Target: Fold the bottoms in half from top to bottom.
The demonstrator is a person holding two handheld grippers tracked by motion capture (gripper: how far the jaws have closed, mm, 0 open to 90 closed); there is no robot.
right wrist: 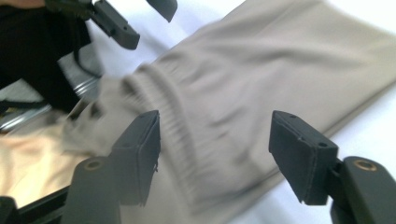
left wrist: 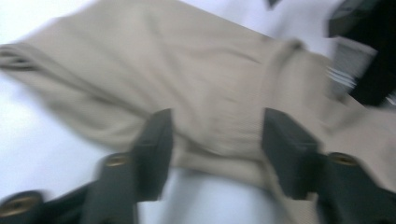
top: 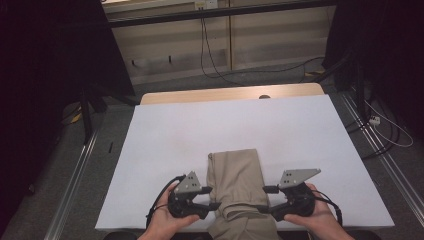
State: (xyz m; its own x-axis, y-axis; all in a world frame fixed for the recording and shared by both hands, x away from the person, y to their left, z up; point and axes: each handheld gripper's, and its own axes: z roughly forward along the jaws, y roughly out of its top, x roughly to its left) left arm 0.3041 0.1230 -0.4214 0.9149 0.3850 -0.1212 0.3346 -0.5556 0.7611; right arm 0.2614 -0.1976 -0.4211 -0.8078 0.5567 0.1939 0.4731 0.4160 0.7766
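A beige folded garment (top: 235, 175) lies on the white table cover (top: 200, 125) at the near middle, and its near end drapes over the front edge. My left gripper (top: 212, 197) is at the garment's left edge and my right gripper (top: 265, 200) at its right edge, both pointing inward. In the left gripper view the jaws (left wrist: 215, 140) stand apart over the ribbed band of the garment (left wrist: 187, 70) without pressing it. The right gripper's jaws (right wrist: 215, 140) are also apart over the cloth (right wrist: 261, 70). The left gripper (right wrist: 130, 23) shows beyond it.
A strip of wooden tabletop (top: 225, 95) shows at the far edge. Metal rails (top: 75, 175) run along the floor on both sides, with cables (top: 385, 130) at the right. Dark curtains and a stand (top: 87, 110) flank the table.
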